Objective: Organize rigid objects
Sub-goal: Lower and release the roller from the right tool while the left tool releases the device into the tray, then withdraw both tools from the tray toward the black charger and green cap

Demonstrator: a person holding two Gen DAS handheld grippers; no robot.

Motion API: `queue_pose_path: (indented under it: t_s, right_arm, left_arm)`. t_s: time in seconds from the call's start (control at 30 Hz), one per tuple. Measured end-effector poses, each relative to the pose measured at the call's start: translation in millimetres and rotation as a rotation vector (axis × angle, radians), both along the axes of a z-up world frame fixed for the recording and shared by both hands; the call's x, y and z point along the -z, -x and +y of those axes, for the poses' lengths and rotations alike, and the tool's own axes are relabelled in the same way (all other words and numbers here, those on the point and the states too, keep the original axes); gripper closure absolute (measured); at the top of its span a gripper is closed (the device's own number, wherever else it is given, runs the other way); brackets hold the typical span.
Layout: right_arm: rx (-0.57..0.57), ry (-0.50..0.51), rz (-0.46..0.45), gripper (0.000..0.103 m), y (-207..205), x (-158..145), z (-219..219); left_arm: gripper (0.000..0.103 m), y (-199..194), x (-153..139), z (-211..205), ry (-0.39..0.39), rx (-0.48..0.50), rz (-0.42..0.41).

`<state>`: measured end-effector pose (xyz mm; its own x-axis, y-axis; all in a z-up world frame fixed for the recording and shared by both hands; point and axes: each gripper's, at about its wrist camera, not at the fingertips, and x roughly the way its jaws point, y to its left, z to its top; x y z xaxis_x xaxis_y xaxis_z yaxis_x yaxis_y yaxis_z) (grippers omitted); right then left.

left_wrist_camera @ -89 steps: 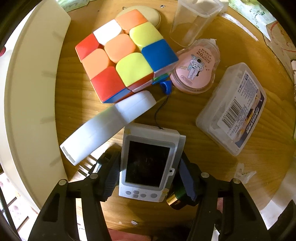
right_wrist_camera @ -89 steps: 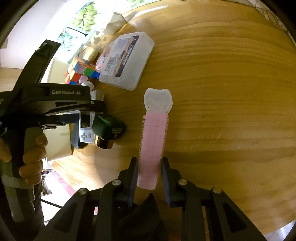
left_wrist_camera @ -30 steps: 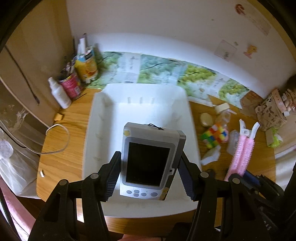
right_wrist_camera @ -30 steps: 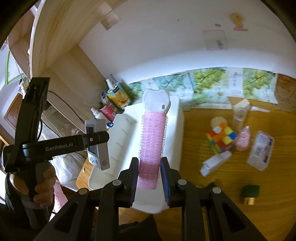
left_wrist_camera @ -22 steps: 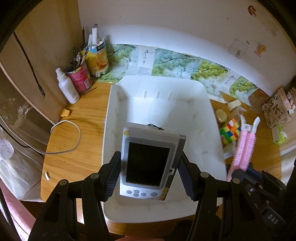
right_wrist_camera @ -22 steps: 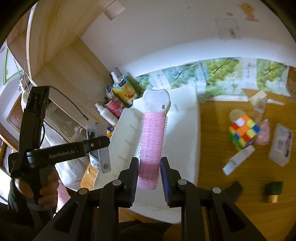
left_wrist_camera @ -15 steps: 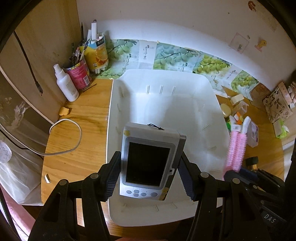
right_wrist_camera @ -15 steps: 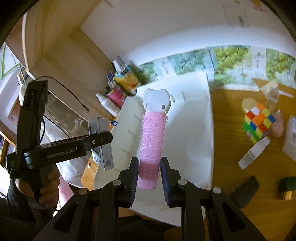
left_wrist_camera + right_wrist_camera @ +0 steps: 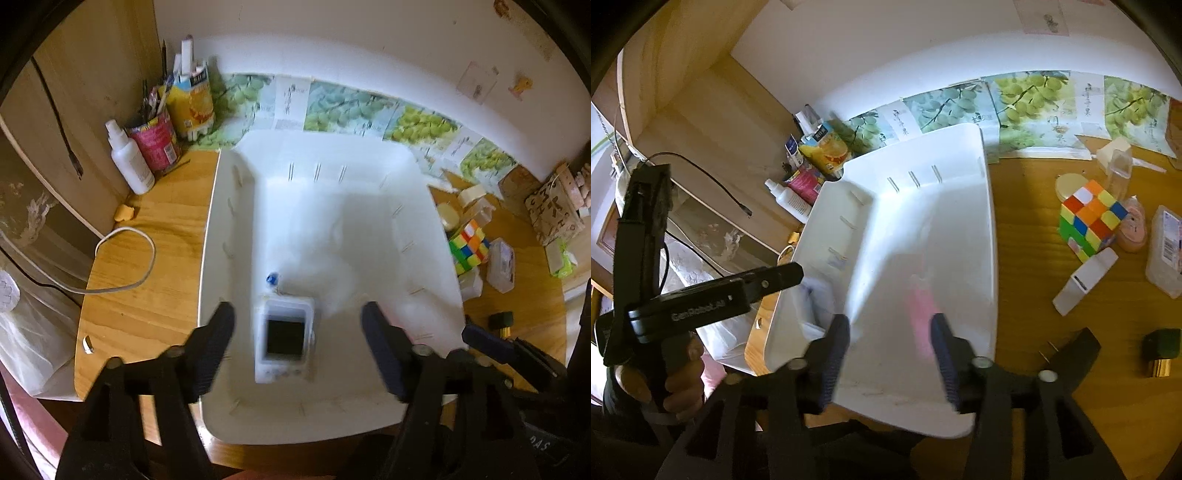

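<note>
White bin (image 9: 210,236) under both | left claw (image 9: 297,339) opening, device (image 9: 284,341) loose | right claw (image 9: 890,343) opening, roller (image 9: 921,314) loose

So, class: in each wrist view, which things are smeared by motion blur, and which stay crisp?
Left wrist view: the white handheld device in the white bin is smeared, the left gripper soft-edged as its jaws open; the spray bottle stays crisp. Right wrist view: the pink hair roller is a streak between the right gripper's opening jaws; the puzzle cube is sharp.

A home desk: puzzle cube (image 9: 1089,218), spray bottle (image 9: 129,162), pen tins (image 9: 155,142).
</note>
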<state>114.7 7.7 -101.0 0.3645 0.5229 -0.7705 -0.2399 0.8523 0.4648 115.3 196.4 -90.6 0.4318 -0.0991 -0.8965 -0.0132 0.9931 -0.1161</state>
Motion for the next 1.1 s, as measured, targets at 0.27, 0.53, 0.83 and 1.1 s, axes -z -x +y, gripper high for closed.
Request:
queue_pose_path:
  t_s: [0.27, 0.53, 0.83, 1.1]
  right_arm:
    - [-0.011, 0.008, -0.055, 0.036, 10.6, -17.6, -23.2]
    - [-0.016, 0.017, -0.146, 0.029, 23.6, -42.0, -64.0]
    - [-0.070, 0.067, -0.187, 0.028, 34.1, -51.2, -108.1]
    - [-0.141, 0.098, -0.223, 0.028, 40.7, -48.0, -145.3]
  left_arm:
    - [0.025, 12.7, -16.7, -12.7, 0.017, -0.078, -0.076]
    - [0.025, 26.5, -31.0, -43.9, 0.118, -0.130, -0.140]
    - [0.025, 43.7, -31.1, -84.6, 0.204, -0.209, -0.195]
    - [0.025, 51.3, -16.3, -125.2, 0.149, -0.281, -0.181]
